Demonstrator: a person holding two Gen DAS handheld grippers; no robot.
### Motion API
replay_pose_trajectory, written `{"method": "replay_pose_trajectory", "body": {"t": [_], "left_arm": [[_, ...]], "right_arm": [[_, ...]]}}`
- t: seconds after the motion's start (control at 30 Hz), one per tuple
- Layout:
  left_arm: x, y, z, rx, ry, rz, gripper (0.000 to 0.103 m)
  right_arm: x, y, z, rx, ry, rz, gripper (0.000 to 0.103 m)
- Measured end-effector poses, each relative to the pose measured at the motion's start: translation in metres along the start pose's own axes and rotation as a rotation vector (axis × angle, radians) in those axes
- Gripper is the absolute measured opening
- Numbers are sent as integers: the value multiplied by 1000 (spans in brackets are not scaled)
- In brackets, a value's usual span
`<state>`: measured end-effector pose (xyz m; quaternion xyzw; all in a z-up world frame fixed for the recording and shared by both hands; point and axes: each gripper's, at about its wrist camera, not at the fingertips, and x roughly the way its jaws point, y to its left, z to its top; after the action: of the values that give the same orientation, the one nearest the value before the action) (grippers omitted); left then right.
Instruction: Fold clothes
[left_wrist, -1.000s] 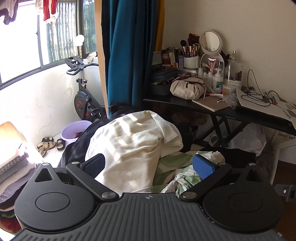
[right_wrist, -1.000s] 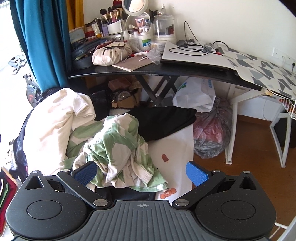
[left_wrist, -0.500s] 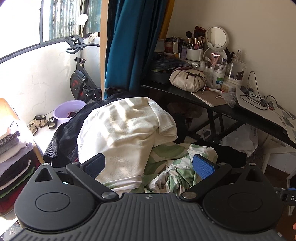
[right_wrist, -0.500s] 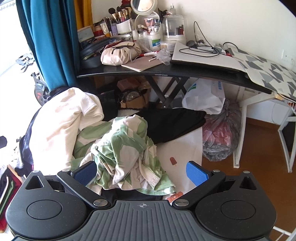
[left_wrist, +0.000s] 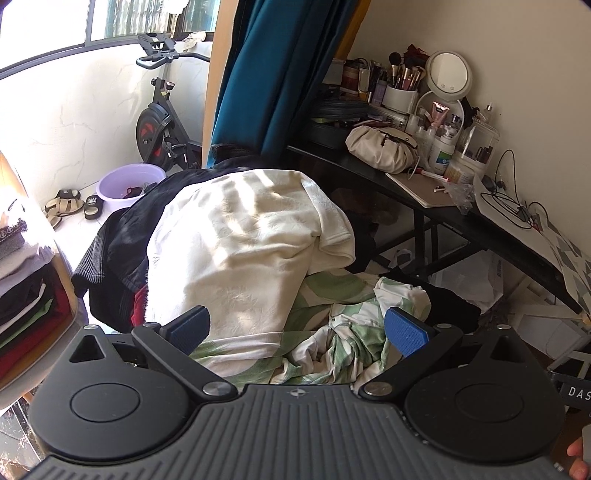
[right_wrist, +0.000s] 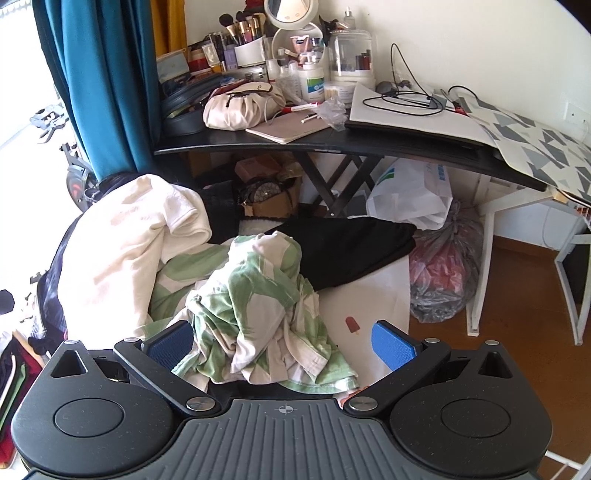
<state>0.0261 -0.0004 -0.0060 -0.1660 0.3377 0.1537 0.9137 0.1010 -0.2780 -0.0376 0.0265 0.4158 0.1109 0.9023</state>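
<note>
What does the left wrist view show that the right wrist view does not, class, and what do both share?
Only the left wrist view shows the purple basin, the sandals and the stacked folded clothes. Only the right wrist view shows the white plastic bag and the popsicle print on the white sheet. Both share the cream garment, the green-patterned garment, the black desk and open grippers.

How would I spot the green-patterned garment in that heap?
Find the black desk; the clothes pile lies on the floor before it. Beside the big cream garment, in front of the black one, sits the crumpled garment, the only one with green and white patches.
</note>
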Motion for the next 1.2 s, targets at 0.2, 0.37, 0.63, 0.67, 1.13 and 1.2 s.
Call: {"method": "replay_pose_trajectory", "body": {"t": [0.2,0.37,0.63,0.67,1.13,1.2], "left_arm": [[14,27,15,73,9,7,103],[25,63,37,109,13,-27,103],[42,138,72,151,25,-38,103],[45,146,75,153,29,-43,103],[77,247,108,79,47,-63,103],[82,255,111,42,53,-56,103]], "right_arm": [[6,33,5,7,-16,-45,102],[7,70,9,59,-25,-84,102],[14,166,21,45,-32,-143,102],[15,178,22,44,-31,-148,102],[50,261,36,74,-21,-223,102],[57,268,45,57,-28,-219,102]]}}
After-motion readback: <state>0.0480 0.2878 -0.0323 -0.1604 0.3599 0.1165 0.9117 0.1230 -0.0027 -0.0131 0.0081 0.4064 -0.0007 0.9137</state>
